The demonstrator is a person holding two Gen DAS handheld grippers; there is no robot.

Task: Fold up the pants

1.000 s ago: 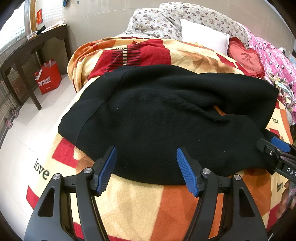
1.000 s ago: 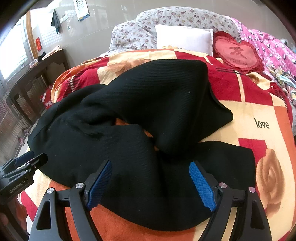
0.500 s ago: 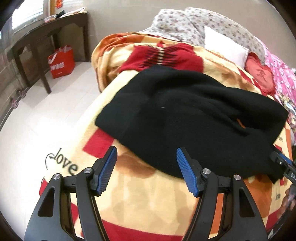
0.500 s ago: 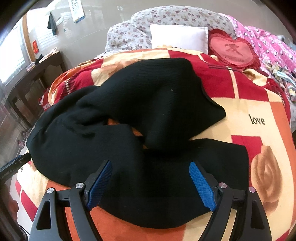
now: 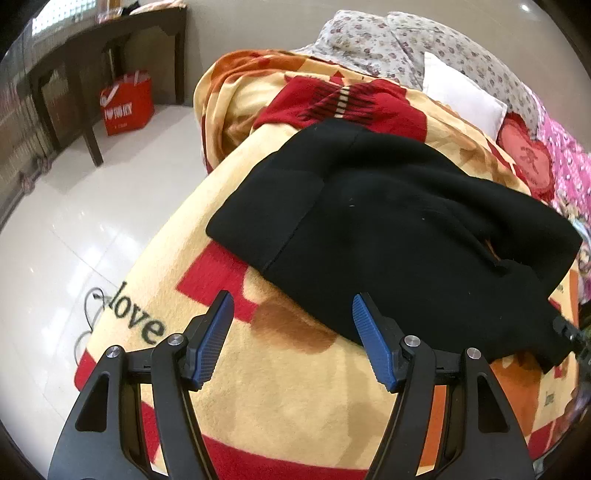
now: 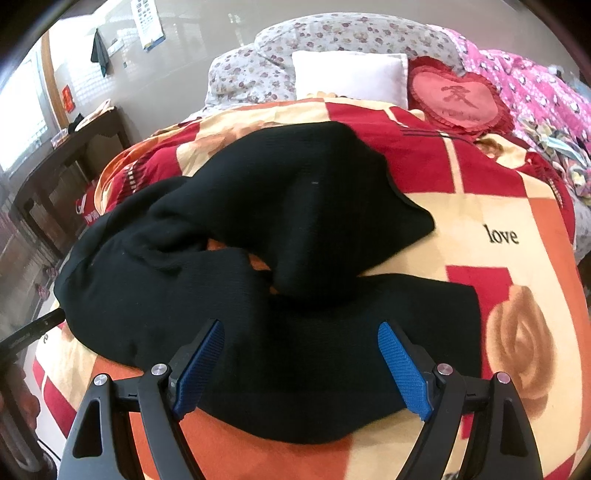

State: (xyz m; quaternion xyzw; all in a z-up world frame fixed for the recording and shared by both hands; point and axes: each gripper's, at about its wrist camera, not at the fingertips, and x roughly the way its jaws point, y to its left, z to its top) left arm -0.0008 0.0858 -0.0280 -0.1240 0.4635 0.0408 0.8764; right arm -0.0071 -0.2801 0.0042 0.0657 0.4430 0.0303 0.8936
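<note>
Left gripper (image 5: pixel 291 332): two matte black fingers (image 5: pixel 173 373) with triangular cut-outs in the outer struts; ribbed blue pads on the inner faces. Two silver round-head screws per side.

Right gripper (image 6: pixel 301 363): same build. Black fingers (image 6: pixel 448 398), blue ribbed pads, paired silver screws, triangular cut-outs.

At the left edge of the right wrist view, a black bar with pale lettering, possibly part of the other gripper; too blurred to read.

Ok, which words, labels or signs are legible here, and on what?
"love": blanket, printed at several spots.
Chinese character: heart-shaped red cushion; too unclear to transcribe.
Red shopping bag: white lettering, blurred.
Wall calendar: too small.
Red wall sign: unreadable.
</note>
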